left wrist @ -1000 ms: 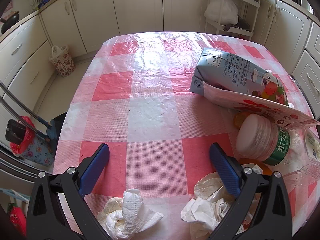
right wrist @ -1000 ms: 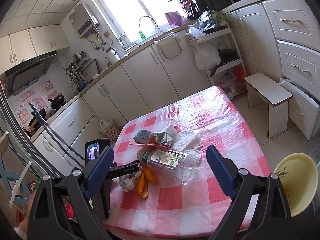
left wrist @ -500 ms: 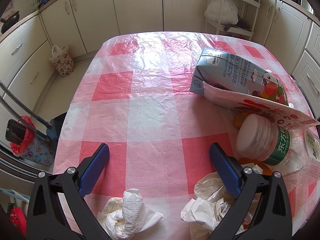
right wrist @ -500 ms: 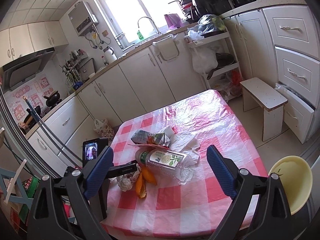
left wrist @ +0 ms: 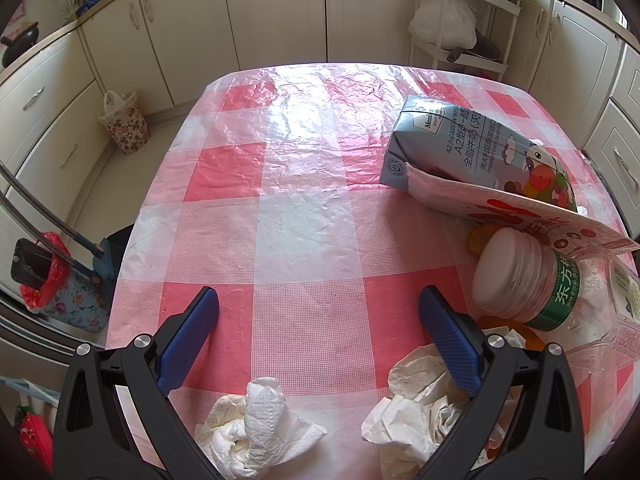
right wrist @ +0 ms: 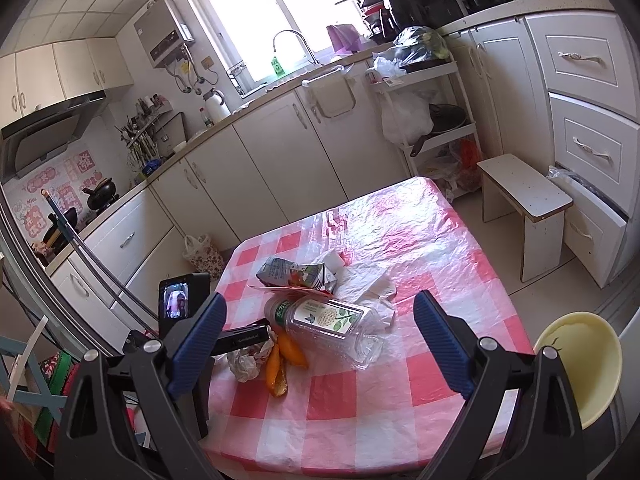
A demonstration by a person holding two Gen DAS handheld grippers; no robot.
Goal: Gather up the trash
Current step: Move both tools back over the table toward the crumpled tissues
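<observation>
The checked table (right wrist: 460, 240) carries all the trash in one heap: a milk carton (left wrist: 472, 148), a plastic bottle (right wrist: 324, 320), crumpled tissues (left wrist: 256, 428), orange peel (right wrist: 280, 364). Both tools stand released and empty, the left hand-held gripper (left wrist: 318, 332) low over the tissues, the right hand-held gripper (right wrist: 320, 336) high above; collecting seems not yet begun, and closing on a tissue looks next

left tongs (left wrist: 318, 316) spread wide, empty; right tongs (right wrist: 320, 320) spread wide, empty
</observation>
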